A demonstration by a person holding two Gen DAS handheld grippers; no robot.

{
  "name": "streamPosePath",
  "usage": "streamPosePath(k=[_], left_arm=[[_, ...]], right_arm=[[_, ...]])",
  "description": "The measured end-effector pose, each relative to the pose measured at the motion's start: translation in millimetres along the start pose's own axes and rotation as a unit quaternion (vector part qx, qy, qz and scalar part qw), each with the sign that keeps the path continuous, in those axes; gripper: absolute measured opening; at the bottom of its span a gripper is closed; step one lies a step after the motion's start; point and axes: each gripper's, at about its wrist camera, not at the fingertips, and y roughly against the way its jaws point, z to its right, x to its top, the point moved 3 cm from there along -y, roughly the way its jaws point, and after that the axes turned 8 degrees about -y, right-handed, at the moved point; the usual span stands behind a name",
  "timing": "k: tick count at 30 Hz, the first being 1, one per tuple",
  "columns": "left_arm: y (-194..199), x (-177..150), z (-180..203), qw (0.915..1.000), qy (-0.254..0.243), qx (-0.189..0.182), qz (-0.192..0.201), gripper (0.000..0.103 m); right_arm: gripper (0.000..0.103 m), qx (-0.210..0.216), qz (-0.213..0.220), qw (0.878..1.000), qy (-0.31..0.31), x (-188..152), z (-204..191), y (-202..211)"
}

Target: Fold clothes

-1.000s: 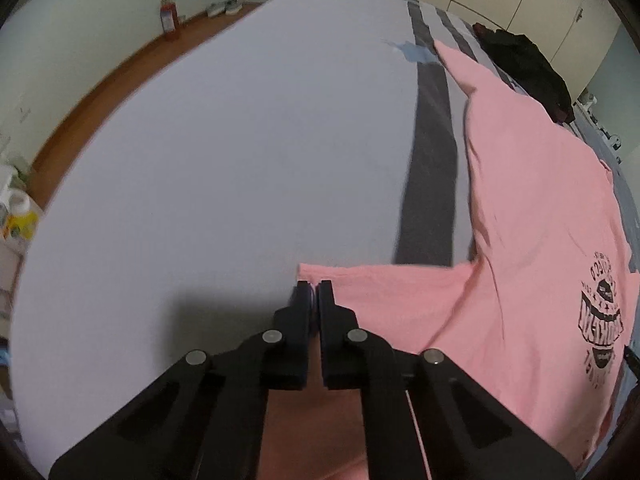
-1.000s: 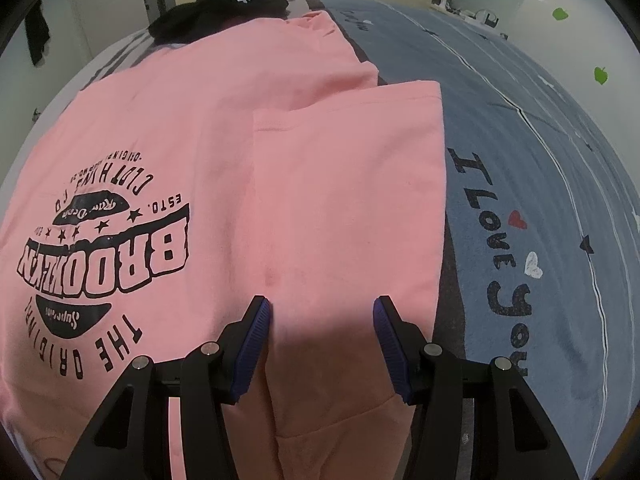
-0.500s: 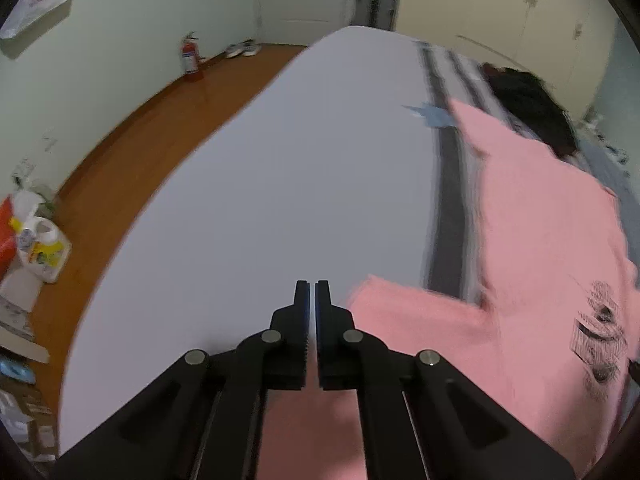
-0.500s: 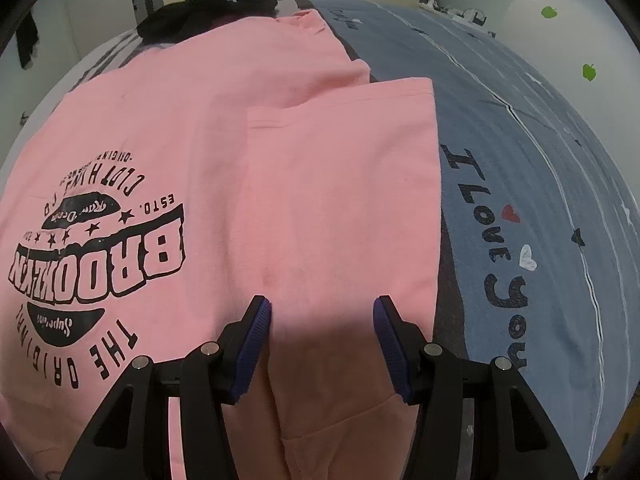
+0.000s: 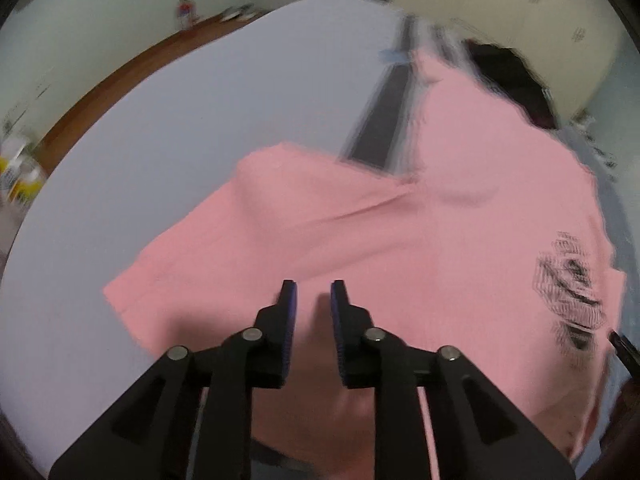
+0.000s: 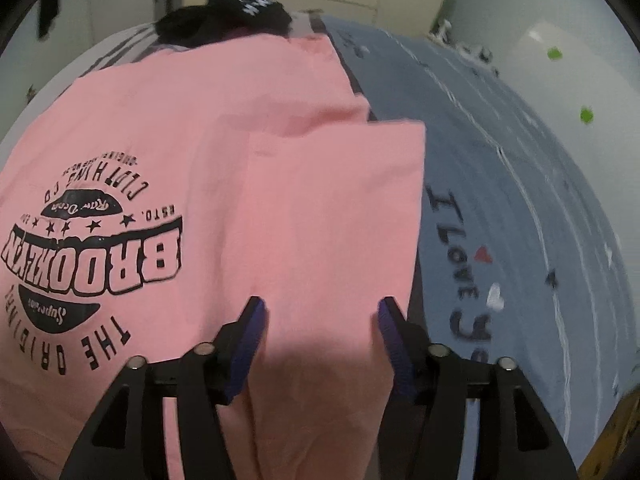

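A pink T-shirt [image 5: 460,208] with a black "Brooklyn" print [image 6: 96,256] lies print-up on the bed. In the left wrist view its sleeve [image 5: 248,232] spreads out to the left over the pale sheet. My left gripper [image 5: 313,292] hovers over the sleeve, its jaws opening with a small gap and no cloth pinched. In the right wrist view the other sleeve [image 6: 336,216] is folded in over the shirt's body. My right gripper [image 6: 320,310] stands above that fold, its jaws opening wider, apart from the cloth.
A black garment [image 6: 232,16] lies bunched at the bed's far end. The grey-blue bedsheet [image 6: 500,184] carries "I Love You" lettering to the right. To the left are the wooden floor [image 5: 120,80], a fire extinguisher [image 5: 186,10] and bottles [image 5: 18,176].
My left gripper was shut and has swung right over the shirt, letting its jaws part; the left sleeve now lies spread out. My right gripper has widened a little and stayed in place.
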Motion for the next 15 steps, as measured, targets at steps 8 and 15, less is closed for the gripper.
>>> streamPosePath(k=[8, 15], left_arm=[[-4.0, 16.0, 77.6, 0.9966, -0.053, -0.062, 0.010, 0.020], [8.0, -9.5, 87.4, 0.9972, -0.034, -0.067, 0.002, 0.020]], right_arm=[[0.060, 0.006, 0.018, 1.000, 0.015, 35.3, -14.0, -34.5], [0.060, 0.025, 0.029, 0.999, 0.034, 47.5, -19.2, -42.4]])
